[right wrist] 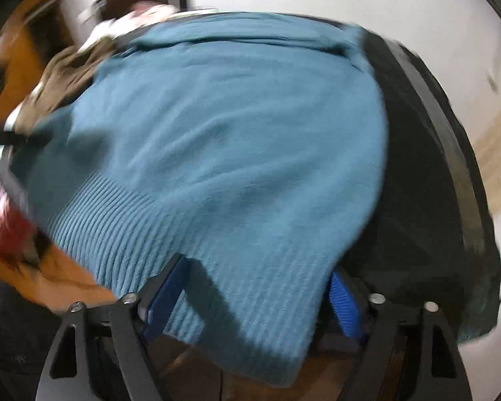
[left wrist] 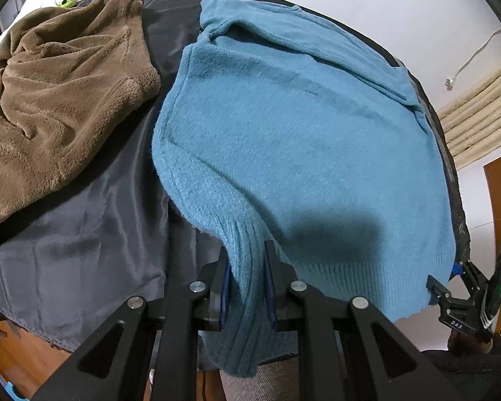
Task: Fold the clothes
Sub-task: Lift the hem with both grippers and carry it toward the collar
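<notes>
Ribbed hem [left wrist: 247,300] nearest: left gripper [left wrist: 247,284] pinched tight on it; right gripper [right wrist: 254,295] jaws apart astride the hem's right corner, not pressing. Blue sweater [left wrist: 294,140] lies flat on dark cloth-covered table [left wrist: 93,234], sleeves already in, body fold not begun. Brown fleece [left wrist: 60,93] far left looks unfolded.

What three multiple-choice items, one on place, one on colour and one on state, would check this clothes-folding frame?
1. Where does the brown fleece garment lie relative to the sweater, in the left wrist view?
A. On top of it
B. To its left, on the dark cover
C. Hanging off the near edge

2. What colour is the sweater?
A. Blue
B. Red
C. White

3. What is the left gripper doing?
A. Open over bare cover
B. Shut on the brown garment
C. Shut on the sweater's ribbed hem

Answers: 1 B, the brown fleece sits left of the sweater with dark cover between them. 2 A, blue in both views. 3 C, ribbed knit is pinched between its pads.
</notes>
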The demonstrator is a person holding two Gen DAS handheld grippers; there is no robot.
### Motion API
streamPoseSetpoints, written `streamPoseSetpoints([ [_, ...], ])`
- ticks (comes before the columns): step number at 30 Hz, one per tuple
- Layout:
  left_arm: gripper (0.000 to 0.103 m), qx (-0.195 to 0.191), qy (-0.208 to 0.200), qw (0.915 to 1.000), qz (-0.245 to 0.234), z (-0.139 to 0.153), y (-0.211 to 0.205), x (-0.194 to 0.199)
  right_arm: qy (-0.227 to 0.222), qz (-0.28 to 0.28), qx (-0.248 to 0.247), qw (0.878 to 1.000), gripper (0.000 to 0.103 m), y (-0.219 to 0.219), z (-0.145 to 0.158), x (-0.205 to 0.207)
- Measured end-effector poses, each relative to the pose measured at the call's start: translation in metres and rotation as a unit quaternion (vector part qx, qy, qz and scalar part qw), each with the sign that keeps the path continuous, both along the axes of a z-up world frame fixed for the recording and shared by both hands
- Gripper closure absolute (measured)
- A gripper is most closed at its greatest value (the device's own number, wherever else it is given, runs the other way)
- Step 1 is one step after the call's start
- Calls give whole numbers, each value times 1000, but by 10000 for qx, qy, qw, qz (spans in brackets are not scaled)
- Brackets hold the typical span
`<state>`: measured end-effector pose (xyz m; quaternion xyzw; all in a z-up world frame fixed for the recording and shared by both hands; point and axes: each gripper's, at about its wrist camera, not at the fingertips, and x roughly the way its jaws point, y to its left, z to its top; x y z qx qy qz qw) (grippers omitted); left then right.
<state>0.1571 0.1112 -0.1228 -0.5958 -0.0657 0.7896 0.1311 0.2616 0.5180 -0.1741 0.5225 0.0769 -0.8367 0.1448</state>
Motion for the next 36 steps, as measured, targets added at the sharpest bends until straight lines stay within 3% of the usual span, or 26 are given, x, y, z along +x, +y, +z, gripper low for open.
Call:
streamPoseSetpoints([
  [4, 84, 61, 23, 10000, 33, 3, -3, 0, -97, 361, -214, 9991, 80, -11, 4, -2],
  [6, 84, 89, 87, 9999, 44, 8, -3, -1, -189, 451, -399, 9980, 85, -11, 7, -5],
  [12, 84, 402, 451, 9981, 153, 40, -10, -16, -154, 189, -2106, 9773, 86, 25, 44, -29],
  [17, 84, 663, 797, 9941, 333, 70, -16, -41, 248, 7, -2681, 9631, 86, 41, 80, -56],
  [28, 84, 1090, 1428, 9826, 471, 125, -11, -124, 1228, -511, -2454, 9603, 86, 53, 135, -143],
  [36, 84, 1115, 1513, 9812, 428, 124, 2, -201, 1486, -863, -2244, 9592, 86, 59, 149, -218],
])
